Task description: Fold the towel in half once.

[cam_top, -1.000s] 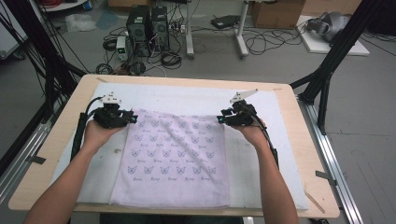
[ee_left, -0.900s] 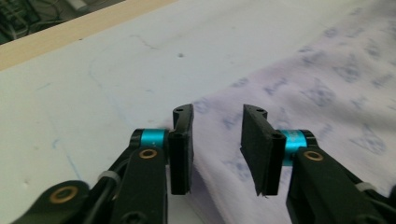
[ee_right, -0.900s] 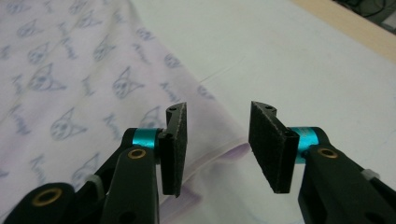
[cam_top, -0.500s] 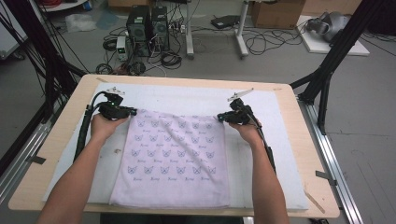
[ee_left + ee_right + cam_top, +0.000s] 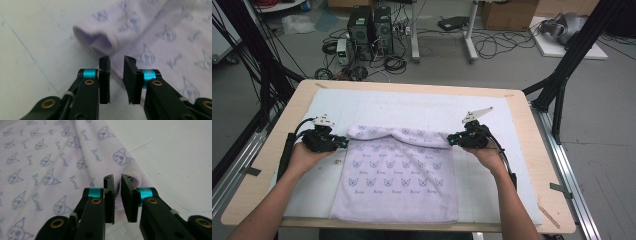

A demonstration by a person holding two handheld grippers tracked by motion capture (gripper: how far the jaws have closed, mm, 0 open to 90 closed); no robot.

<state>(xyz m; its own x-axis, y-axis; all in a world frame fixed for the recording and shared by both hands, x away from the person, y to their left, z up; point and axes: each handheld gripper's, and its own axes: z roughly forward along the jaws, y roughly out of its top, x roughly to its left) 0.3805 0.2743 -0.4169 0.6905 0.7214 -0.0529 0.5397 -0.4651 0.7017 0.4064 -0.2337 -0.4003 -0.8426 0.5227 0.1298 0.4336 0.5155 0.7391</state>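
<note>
The lilac cat-print towel (image 5: 398,172) lies mid-bench, its folded far edge running nine to three o'clock. Left gripper (image 5: 116,65) and right gripper (image 5: 117,184), jaws narrow and just reopened, bracket its corners unclamped.

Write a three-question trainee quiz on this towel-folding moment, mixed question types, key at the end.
1. True or false: the lilac printed towel lies on a white mat that covers the wooden table.
2. Multiple choice: where are the left gripper and the right gripper? A. at the towel's two near corners; B. at the two ends of its far, rolled-over edge; C. both on one side.
3. Fill in: in the gripper views, each gripper's jaws stand slightly ____, with no cloth pinched between the pads.

Key: 1 true. 2 B. 3 apart.
</note>
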